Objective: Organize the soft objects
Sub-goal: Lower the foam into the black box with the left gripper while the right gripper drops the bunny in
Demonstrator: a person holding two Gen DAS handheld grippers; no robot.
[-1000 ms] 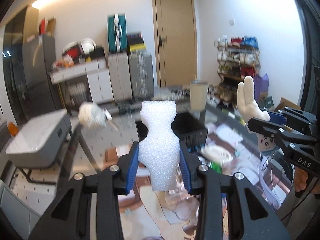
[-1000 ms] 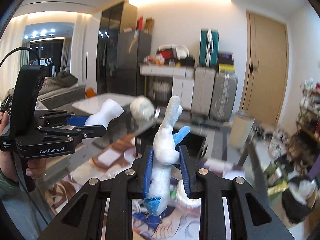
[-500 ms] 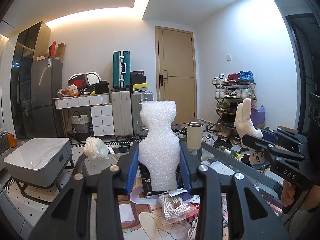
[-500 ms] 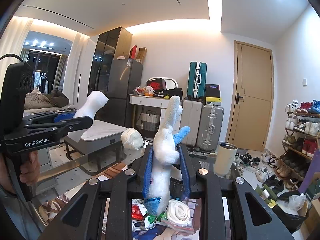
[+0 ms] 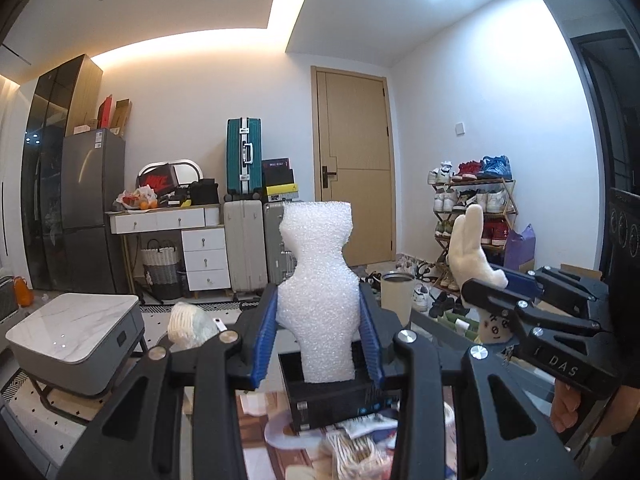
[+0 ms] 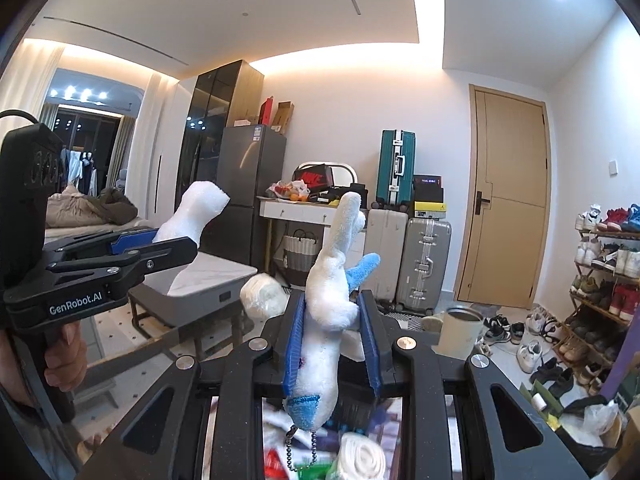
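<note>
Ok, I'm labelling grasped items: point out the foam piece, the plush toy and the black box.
foam piece point(image 5: 318, 300), left wrist view, its wide lower body.
plush toy point(image 6: 326, 320), right wrist view, its white torso.
black box point(image 5: 340, 400), left wrist view, its front wall.

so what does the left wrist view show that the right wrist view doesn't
Only the left wrist view shows the open black plastic box just behind the white foam block clamped in the left gripper.

Only the right wrist view shows the blue-and-white plush toy's blue snout and bead chain in the right gripper, plus the bed with a brown blanket.

Both show the cream tumbler, the teal suitcase and the wooden door.
</note>
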